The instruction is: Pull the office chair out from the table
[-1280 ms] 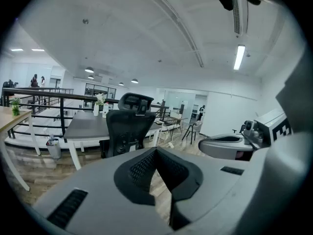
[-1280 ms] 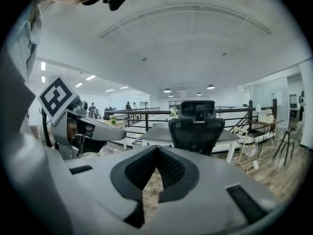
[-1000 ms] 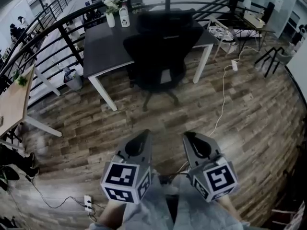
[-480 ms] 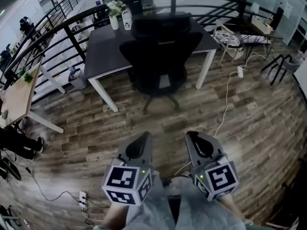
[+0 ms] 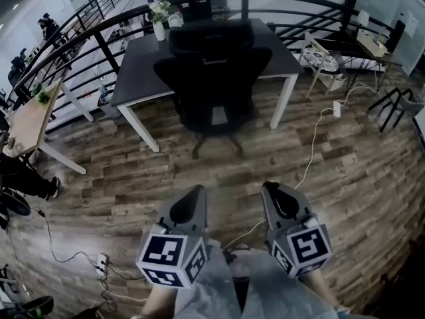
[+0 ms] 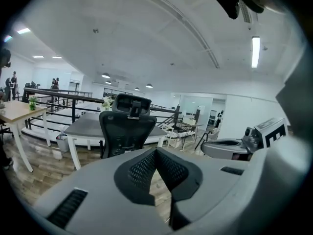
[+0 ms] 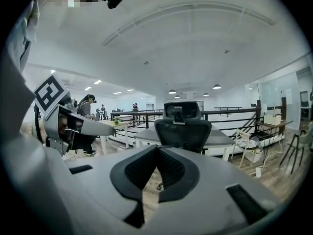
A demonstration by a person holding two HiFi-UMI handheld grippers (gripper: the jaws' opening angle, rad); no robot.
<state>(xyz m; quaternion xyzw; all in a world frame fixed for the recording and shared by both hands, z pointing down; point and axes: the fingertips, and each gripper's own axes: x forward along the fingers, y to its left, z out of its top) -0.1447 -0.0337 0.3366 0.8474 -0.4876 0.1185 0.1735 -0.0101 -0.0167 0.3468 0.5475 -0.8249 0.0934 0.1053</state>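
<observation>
- The left tool (image 5: pixel 198 191) sits at 7 o'clock in the head view. It is grey moulded plastic with black ribbed pads and a marker cube at its rear. Its jaws are pressed together and hold nothing.
- The brown wood-plank floor (image 5: pixel 133 171), streaky and matte, stretches bare between the tools and the furniture.
- The black mesh-backed office chair (image 5: pixel 214 68) has a curved headrest and a star-shaped wheeled base. It stands at 12 o'clock, well apart from both tools, and is pushed in against the near edge of the dark grey matte tabletop on white legs (image 5: pixel 141 66).
- As I judge it, the pull is not yet begun. Neither tool touches the chair, so the reach, the grip and the pull all remain.
- The right tool (image 5: pixel 269 187), at 5 o'clock, has the same grey shell. Its ribbed pads also meet tip to tip, and it is empty.
</observation>
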